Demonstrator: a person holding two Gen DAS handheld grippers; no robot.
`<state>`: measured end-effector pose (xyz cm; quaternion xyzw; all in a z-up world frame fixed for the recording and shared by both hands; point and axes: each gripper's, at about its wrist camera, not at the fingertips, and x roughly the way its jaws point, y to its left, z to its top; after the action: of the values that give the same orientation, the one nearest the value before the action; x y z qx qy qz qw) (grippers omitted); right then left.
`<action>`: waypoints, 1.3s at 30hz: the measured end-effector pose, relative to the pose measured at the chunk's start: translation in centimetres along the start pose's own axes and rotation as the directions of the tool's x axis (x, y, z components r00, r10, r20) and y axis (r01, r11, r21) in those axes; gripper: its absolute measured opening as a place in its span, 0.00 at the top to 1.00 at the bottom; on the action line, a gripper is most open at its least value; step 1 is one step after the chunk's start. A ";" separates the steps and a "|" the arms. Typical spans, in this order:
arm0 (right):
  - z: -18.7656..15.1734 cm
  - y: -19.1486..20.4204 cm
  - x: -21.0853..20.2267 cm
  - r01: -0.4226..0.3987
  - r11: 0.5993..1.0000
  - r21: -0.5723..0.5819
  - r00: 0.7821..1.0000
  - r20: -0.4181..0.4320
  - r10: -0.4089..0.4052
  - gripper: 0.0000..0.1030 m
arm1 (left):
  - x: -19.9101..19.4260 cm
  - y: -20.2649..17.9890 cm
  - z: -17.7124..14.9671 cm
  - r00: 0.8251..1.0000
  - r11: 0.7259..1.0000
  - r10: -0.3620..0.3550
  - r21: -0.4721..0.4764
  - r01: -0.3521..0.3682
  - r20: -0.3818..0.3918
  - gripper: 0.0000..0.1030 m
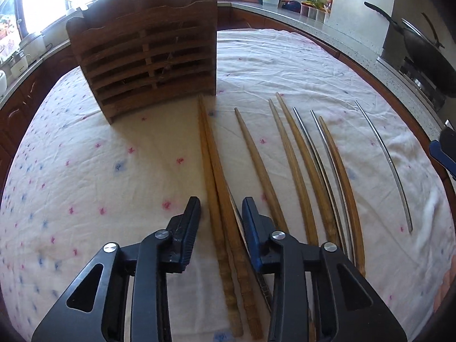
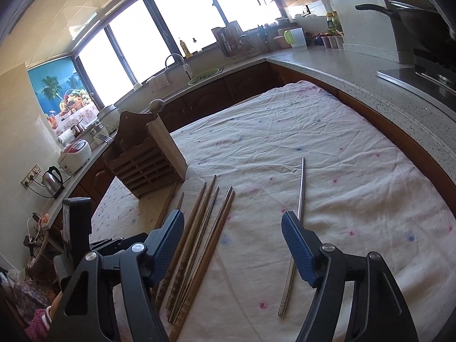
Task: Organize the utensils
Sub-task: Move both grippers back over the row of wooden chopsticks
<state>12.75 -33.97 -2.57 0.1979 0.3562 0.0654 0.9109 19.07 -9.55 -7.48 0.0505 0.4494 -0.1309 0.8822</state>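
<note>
A slatted wooden utensil holder (image 1: 142, 57) stands at the far left of the cloth-covered table (image 1: 85, 156); it also shows in the right wrist view (image 2: 148, 165). Several wooden chopsticks (image 1: 290, 154) and metal chopsticks (image 1: 322, 154) lie side by side in front of it. My left gripper (image 1: 221, 222) is open, its fingers on either side of a pair of wooden chopsticks (image 1: 213, 171). A lone metal chopstick (image 1: 387, 165) lies at the right, also seen in the right wrist view (image 2: 296, 228). My right gripper (image 2: 232, 233) is open above the cloth, empty.
A granite counter (image 2: 370, 85) wraps around the table, with a wok (image 1: 421, 54) on the stove at right, bottles and containers (image 1: 316, 0) at the back, a sink (image 2: 199, 78), a kettle (image 2: 52, 181) and a rice cooker (image 2: 75, 154) at left.
</note>
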 end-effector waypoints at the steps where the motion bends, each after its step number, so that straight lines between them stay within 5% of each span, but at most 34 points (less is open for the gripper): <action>1: -0.2 0.2 0.2 -0.003 1.000 -0.005 1.000 -0.008 0.003 0.32 | -0.5 0.1 -0.7 1.000 1.000 -0.006 -0.009 0.006 0.000 0.81; 6: -0.8 0.8 1.3 -0.017 1.000 -0.026 0.998 -0.053 0.016 0.36 | -3.2 0.8 -4.3 0.998 0.996 -0.069 -0.058 0.068 -0.005 0.87; 11: -1.2 1.4 3.7 -0.025 0.999 -0.041 0.991 -0.131 0.019 0.41 | -3.9 2.3 -3.4 0.985 0.974 -0.169 -0.153 0.166 -0.009 0.84; 15: -1.0 2.3 5.3 -0.029 0.997 -0.075 0.986 -0.168 0.016 0.44 | -3.3 3.2 0.0 0.988 0.979 -0.152 -0.131 0.155 0.031 0.76; 21: -0.4 2.6 7.3 0.003 0.996 -0.094 0.981 -0.194 -0.021 0.55 | 1.4 2.8 4.6 0.990 0.989 -0.139 -0.060 0.136 -0.040 0.76; 28: 0.3 2.0 11.2 0.081 0.991 -0.104 0.962 -0.254 -0.105 0.74 | 3.2 3.4 5.1 0.989 0.991 -0.135 -0.028 0.133 -0.060 0.82; 39: 1.1 2.2 12.9 0.103 0.980 -0.173 0.951 -0.271 -0.148 0.82 | 3.1 4.7 5.5 0.978 0.983 -0.182 -0.048 0.178 -0.100 0.86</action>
<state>23.08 -28.95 -8.95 0.0913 0.4882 0.0624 0.8657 26.39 -6.73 -6.87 -0.0010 0.5002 -0.1987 0.8428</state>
